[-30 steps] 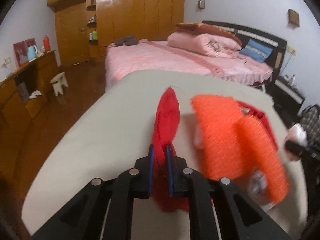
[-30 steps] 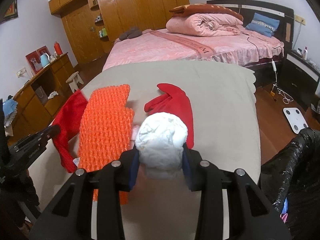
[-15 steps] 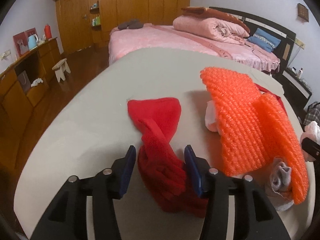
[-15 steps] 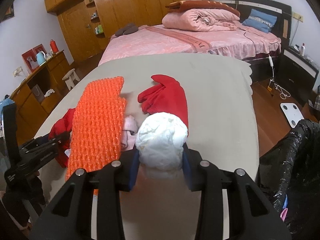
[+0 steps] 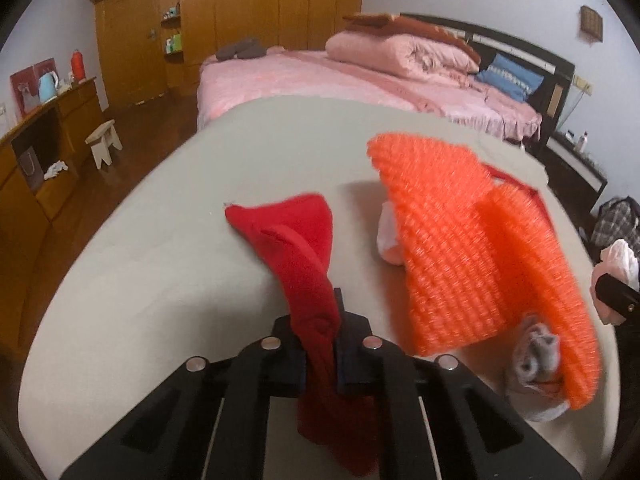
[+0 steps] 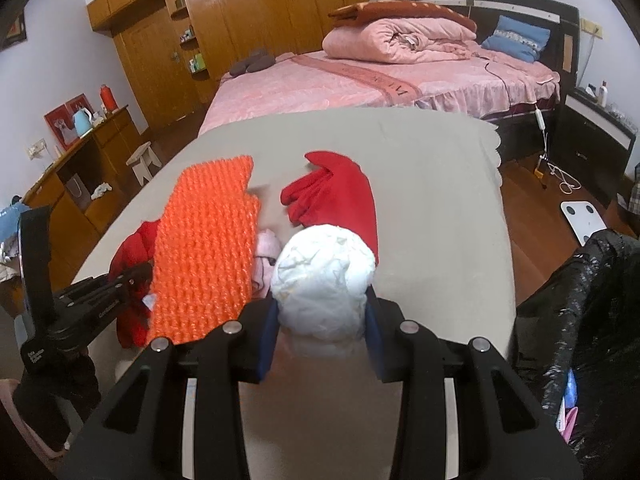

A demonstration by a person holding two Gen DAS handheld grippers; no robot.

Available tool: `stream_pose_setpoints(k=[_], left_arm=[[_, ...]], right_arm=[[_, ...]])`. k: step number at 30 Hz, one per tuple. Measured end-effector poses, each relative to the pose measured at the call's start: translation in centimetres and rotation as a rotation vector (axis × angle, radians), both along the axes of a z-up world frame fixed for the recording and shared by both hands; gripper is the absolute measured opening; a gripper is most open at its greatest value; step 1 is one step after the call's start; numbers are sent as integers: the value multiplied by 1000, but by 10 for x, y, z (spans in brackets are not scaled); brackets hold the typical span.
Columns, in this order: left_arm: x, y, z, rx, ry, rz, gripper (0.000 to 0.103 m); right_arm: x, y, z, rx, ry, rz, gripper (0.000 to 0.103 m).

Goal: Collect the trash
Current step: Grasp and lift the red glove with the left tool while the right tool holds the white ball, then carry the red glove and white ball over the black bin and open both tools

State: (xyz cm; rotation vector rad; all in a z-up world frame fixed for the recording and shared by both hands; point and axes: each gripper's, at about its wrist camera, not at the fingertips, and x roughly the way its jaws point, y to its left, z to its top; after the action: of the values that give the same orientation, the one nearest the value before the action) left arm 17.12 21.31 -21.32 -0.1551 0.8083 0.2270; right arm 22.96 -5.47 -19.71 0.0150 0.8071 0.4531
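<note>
The left tongs (image 5: pixel 318 344) are clenched on a red cloth (image 5: pixel 308 280), its far end spread on the grey table (image 5: pixel 160 248) ahead of the tips and its near end drooping below the jaws. Just right of these tongs lies an orange knit (image 5: pixel 460 248), folded and partly raised, with a pale pink bundle (image 5: pixel 390 244) tucked under its left edge and a grey sock (image 5: pixel 534 356) under its near corner. In the right wrist view the left tongs (image 6: pixel 136 276) show at the far left, against the same red cloth (image 6: pixel 134 248) beside the orange knit (image 6: pixel 208 240). The right tongs (image 6: pixel 320 320) grasp a white crumpled wad (image 6: pixel 324 276), the trash, held between the blue pads above the table (image 6: pixel 440 216). A red glove (image 6: pixel 340 192) lies just beyond the wad. Right of these tongs stands a black bag (image 6: pixel 580 304), mouth open, beside the table edge
</note>
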Motion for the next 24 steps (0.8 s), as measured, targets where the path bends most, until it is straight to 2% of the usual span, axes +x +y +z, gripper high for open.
stream_pose_setpoints(k=[6, 14, 24], left_arm=[[-18, -15, 36, 6, -81, -26, 9], [-37, -50, 87, 22, -168, -110, 9], [-43, -96, 118, 6, -219, -195, 9]], right_arm=[[-6, -9, 20, 24, -32, -6, 36], [-22, -22, 51, 59, -84, -5, 36], [-41, -55, 84, 75, -138, -38, 36]])
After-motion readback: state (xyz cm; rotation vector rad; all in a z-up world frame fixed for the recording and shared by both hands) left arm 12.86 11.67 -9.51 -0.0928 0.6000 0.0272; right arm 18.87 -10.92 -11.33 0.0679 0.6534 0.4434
